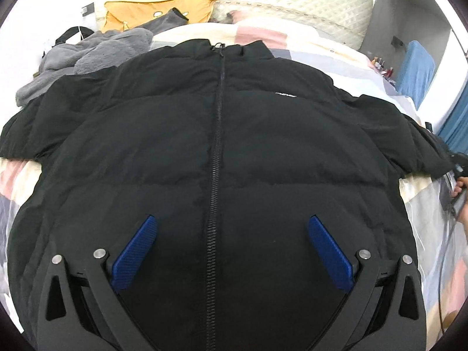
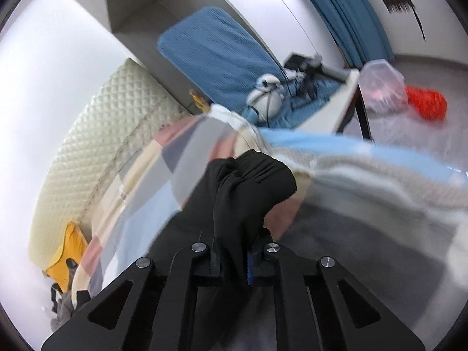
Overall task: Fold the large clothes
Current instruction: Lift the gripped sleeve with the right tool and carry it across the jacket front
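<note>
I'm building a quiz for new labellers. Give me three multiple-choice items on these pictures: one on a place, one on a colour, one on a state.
1. Where does the black jacket lie?
A on the bed
B on a chair
C on the floor

2. What colour is the pillow beyond the collar?
A green
B yellow
C red

3. How is the jacket's zipper?
A fully open
B closed
C missing

Answers:
1 A, the patchwork bedcover shows all round it.
2 B, it is plainly yellow.
3 B, the teeth meet up to the collar.
</note>
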`<state>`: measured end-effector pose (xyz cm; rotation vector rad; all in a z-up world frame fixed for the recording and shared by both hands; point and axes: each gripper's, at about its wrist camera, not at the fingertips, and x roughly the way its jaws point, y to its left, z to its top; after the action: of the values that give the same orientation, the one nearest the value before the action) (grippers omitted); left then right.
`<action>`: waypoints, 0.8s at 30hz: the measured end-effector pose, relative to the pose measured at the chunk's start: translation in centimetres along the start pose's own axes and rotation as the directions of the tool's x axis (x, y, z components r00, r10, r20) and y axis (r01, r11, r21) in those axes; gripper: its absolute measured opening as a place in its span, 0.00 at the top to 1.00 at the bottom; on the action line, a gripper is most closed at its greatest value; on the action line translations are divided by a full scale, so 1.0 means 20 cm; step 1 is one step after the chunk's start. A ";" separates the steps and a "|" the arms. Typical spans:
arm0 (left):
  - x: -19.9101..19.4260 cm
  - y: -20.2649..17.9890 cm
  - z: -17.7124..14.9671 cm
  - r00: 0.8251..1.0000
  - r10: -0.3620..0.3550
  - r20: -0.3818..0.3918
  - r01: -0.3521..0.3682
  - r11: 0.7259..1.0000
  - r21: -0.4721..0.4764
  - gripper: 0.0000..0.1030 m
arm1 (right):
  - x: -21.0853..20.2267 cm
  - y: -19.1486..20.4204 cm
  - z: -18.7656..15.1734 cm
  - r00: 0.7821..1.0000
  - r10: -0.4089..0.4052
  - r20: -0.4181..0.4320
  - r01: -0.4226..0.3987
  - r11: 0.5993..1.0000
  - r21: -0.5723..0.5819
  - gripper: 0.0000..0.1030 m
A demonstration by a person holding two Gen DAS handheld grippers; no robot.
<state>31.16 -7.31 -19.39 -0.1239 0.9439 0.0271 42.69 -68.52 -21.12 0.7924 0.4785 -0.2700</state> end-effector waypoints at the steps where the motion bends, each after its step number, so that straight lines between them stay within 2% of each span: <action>1: -0.01 0.01 0.00 1.000 -0.003 -0.006 0.003 1.000 0.001 0.00 | -0.03 0.01 0.02 1.000 0.000 0.010 0.000 1.000 -0.004 0.94; 6: -0.07 0.15 0.06 0.993 -0.082 -0.090 0.074 0.993 -0.087 0.00 | -0.28 0.15 0.11 0.997 0.040 0.064 -0.037 0.998 -0.045 0.95; 11: -0.28 0.30 0.08 0.999 -0.032 -0.036 0.027 0.992 -0.127 0.00 | -0.50 0.37 0.19 0.991 0.079 0.105 -0.067 0.992 -0.111 0.95; 15: -0.40 0.38 0.06 1.000 -0.014 -0.008 0.013 0.995 -0.101 0.00 | -0.68 0.61 0.21 0.985 0.116 0.131 -0.091 0.979 -0.184 0.95; 20: -0.50 0.44 0.03 0.999 -0.018 0.034 0.020 0.998 -0.065 0.00 | -0.89 0.95 0.17 0.973 0.172 0.153 -0.125 0.953 -0.276 0.95; 24: -0.57 0.48 0.00 0.996 -0.017 0.088 0.018 1.000 -0.017 0.00 | -1.03 1.23 0.06 0.960 0.234 0.153 -0.170 0.922 -0.348 0.95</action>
<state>23.78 2.58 -11.07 -0.1464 0.8547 0.0244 35.32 -51.58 5.20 0.4742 0.2464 -0.0667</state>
